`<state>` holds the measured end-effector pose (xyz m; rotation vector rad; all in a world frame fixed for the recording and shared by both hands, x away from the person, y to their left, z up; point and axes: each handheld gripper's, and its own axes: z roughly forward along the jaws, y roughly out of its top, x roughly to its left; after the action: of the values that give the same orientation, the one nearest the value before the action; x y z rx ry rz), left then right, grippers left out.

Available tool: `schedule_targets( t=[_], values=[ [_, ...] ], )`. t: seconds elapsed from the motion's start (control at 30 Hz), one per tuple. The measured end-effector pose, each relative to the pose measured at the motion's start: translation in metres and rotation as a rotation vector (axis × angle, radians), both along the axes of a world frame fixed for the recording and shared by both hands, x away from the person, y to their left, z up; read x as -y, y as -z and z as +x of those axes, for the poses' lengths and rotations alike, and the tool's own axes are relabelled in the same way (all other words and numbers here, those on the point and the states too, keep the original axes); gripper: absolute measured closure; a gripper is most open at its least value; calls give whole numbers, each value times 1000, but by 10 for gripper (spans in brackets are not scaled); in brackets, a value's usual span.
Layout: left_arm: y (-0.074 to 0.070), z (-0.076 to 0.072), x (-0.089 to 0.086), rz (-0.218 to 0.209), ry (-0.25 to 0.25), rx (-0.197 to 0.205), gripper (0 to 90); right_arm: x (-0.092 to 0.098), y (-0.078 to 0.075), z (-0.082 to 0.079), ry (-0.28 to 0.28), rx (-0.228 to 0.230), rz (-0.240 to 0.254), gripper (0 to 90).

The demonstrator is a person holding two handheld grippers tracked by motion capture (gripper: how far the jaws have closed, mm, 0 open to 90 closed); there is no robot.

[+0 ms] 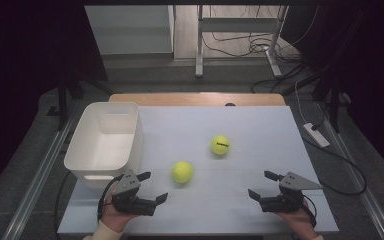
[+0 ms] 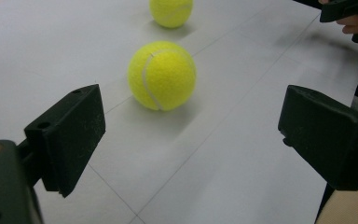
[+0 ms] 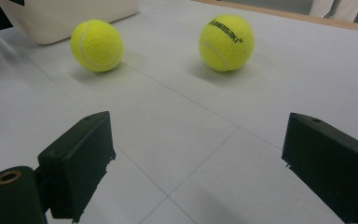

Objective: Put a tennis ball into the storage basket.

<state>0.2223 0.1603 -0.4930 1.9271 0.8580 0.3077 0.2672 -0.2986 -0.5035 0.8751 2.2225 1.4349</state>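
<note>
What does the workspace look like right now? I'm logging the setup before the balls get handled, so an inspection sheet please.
Surface: white table top, flat, faint seam lines, wooden edge at the far side.
Job's things: nearer tennis ball and printed tennis ball lie apart on the table; white bin at the left, nothing seen inside.
Clutter: nothing seen on the table.
Grippers: left gripper open, aimed toward the nearer ball, holding nothing; right gripper open, holding nothing.
Cables: one trails from the left gripper; loose cables on the floor and at the right, with a power strip.
Surroundings: dark room, metal desk legs beyond the table.
</note>
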Motion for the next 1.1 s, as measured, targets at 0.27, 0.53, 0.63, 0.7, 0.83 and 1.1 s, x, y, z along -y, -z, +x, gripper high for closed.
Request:
schedule_targets(
  t=[0.27, 0.53, 0.63, 0.7, 0.83, 1.1],
  values=[
    [-6, 3, 6, 26, -6, -4, 79, -1, 0, 2, -6, -2, 0, 88],
    [-12, 9, 11, 43, -4, -6, 76, -1, 0, 3, -1, -12, 1, 87],
    [-14, 10, 12, 48, -12, 0, 77, -1, 0, 3, -1, -11, 2, 86],
    [-17, 12, 14, 44, -14, 7, 77, -2, 0, 4, -2, -10, -2, 85],
    [-24, 16, 18, 47, -6, 16, 76, -2, 0, 4, 1, -9, -4, 84],
    [-29, 24, 27, 62, -5, 6, 74, -1, 0, 6, 2, -5, -2, 83]
  ],
)
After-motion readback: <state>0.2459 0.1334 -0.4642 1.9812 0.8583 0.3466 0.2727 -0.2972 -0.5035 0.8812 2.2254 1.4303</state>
